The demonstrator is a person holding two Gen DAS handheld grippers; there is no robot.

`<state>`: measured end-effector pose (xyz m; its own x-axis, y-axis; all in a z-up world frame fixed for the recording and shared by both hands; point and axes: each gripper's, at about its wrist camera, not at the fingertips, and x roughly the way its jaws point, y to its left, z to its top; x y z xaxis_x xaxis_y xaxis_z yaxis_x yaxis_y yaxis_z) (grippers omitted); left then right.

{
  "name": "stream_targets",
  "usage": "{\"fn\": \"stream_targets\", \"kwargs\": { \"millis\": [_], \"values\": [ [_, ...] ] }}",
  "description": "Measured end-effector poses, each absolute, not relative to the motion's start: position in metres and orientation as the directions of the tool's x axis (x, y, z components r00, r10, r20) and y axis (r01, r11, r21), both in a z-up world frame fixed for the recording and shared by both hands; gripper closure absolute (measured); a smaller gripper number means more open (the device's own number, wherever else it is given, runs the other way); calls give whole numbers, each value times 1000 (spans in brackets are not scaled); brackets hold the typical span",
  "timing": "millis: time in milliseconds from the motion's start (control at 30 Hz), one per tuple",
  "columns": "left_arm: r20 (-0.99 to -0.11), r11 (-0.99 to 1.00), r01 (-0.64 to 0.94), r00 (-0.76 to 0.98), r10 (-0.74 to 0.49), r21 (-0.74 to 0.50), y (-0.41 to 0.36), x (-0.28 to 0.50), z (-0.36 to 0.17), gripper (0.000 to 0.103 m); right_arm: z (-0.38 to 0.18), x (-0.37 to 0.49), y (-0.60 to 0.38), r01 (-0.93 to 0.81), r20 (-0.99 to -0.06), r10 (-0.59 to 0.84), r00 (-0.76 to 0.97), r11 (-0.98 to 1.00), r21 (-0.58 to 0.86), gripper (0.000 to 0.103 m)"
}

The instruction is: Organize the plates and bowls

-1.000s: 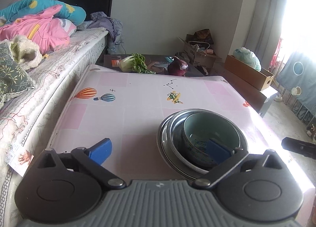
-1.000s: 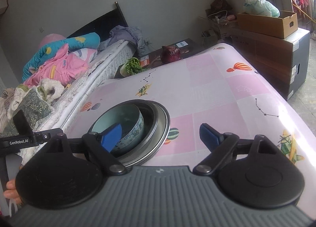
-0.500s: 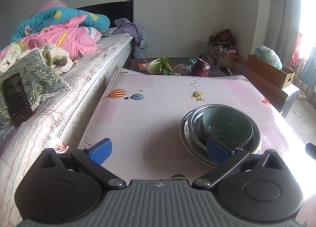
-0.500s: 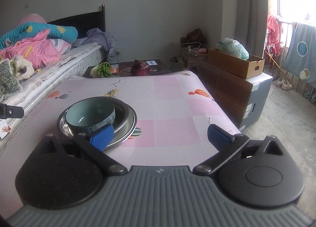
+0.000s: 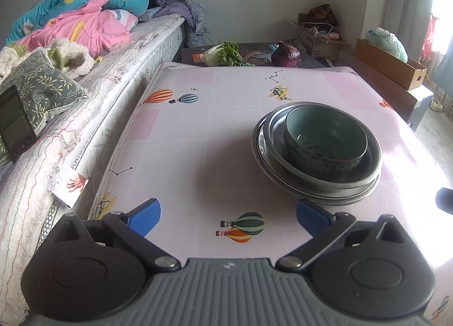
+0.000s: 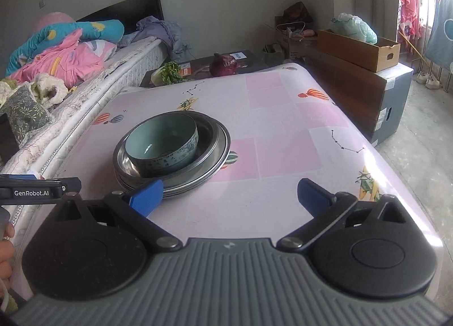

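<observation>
A teal ceramic bowl [image 5: 325, 139] sits nested inside a metal bowl [image 5: 365, 164] stacked on a metal plate [image 5: 320, 197], on the pink patterned table [image 5: 198, 127]. The stack also shows in the right wrist view, with the teal bowl [image 6: 162, 143] in the metal bowl [image 6: 208, 139]. My left gripper [image 5: 228, 214] is open and empty, just in front of the stack and to its left. My right gripper [image 6: 229, 197] is open and empty, in front of the stack and to its right. The left gripper's body [image 6: 34, 190] shows at the right wrist view's left edge.
A bed [image 5: 85, 71] with piled bedding runs along the table's left side. A low dark table at the far end holds a cabbage [image 5: 223, 54] and a red onion [image 5: 286, 55]. Cardboard boxes [image 6: 356, 48] and a cabinet stand to the right.
Both grippers have pulled back from the stack and stay open. The stack has not moved.
</observation>
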<state>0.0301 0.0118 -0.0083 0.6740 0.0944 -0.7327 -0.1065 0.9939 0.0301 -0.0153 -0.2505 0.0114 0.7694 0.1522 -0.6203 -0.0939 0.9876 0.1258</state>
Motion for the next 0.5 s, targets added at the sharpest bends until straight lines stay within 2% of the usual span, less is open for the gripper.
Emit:
{"fn": "stream_targets", "kwargs": {
  "millis": [500],
  "values": [
    [-762,992,-119,638,110,44,14,37,-18,0,5,8,-219,-136,-661,139,738,989,56,1]
  ]
}}
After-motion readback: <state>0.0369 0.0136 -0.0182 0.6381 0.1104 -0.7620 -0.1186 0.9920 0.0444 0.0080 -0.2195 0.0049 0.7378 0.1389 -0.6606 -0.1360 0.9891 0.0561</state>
